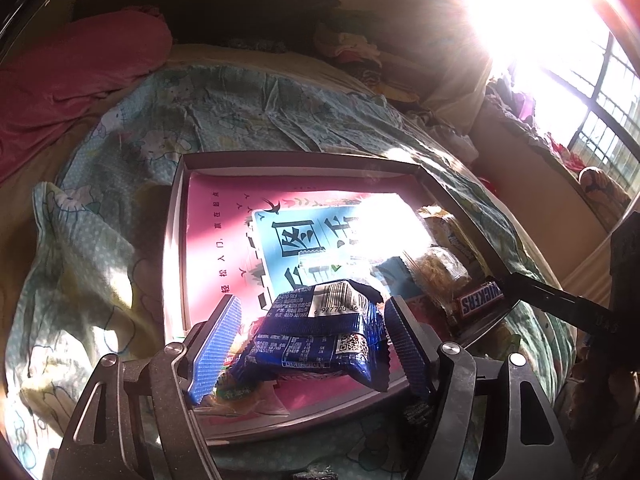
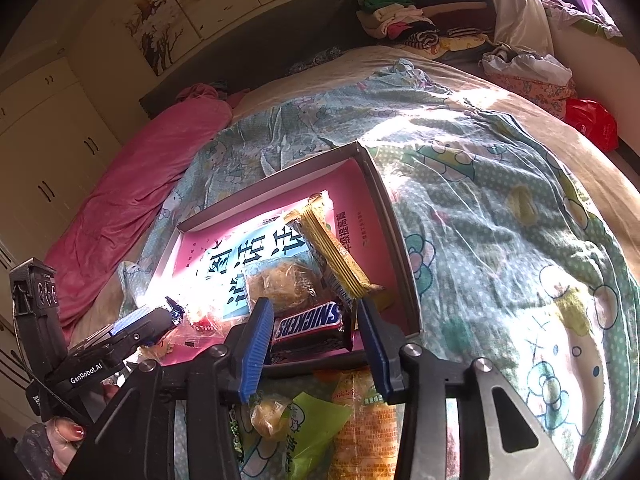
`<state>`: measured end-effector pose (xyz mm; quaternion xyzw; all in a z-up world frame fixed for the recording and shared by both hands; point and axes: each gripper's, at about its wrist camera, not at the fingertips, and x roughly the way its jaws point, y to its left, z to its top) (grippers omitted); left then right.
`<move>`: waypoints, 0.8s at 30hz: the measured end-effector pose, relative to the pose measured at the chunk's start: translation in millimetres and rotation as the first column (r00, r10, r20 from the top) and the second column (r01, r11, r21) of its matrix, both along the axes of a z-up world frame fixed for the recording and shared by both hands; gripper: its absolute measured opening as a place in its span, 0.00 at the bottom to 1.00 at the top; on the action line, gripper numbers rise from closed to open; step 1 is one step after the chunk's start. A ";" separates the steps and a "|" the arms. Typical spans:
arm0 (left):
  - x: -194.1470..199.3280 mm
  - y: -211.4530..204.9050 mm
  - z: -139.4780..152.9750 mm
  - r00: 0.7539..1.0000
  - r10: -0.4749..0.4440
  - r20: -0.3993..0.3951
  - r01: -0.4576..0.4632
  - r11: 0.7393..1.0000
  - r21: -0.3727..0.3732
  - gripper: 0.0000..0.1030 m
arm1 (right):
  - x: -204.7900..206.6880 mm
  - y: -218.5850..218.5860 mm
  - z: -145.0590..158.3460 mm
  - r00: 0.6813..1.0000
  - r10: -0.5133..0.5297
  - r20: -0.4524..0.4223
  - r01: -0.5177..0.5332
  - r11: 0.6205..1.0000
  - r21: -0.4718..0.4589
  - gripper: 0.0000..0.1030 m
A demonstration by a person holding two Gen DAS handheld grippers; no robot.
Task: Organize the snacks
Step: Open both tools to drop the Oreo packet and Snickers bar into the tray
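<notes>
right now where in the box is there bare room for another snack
The far left of the box floor is bare, bordered by the left and far walls. The right side is crowded: yellow wafer, pastry pack, Snickers. The blue packet fills the near middle.

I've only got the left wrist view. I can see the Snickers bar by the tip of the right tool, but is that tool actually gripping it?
Observer: No. The Snickers bar lies in the box between the right tool's pads, with a gap showing on one side.
Operator: Any snacks outside the box on that side?
Observer: Yes. An orange packet and a green packet lie on the bedspread, under that tool.
Operator: Glare hides the box's right side. What's there?
Observer: A yellow striped wafer packet lies slantwise, partly over a clear-wrapped pastry.
</notes>
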<state>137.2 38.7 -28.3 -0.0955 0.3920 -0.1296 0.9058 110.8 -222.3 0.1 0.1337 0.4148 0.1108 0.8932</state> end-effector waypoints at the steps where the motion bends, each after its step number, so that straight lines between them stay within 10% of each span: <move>1: -0.6 -0.2 1.2 1.000 -0.001 0.002 0.001 1.000 0.001 0.74 | -0.6 -0.2 0.5 1.000 0.000 0.000 0.000 1.000 0.000 0.43; 24: -16.0 22.7 28.9 0.996 0.048 0.076 -0.045 0.998 -0.038 0.77 | -8.9 -2.5 20.6 0.999 -0.010 0.046 0.012 0.999 -0.043 0.53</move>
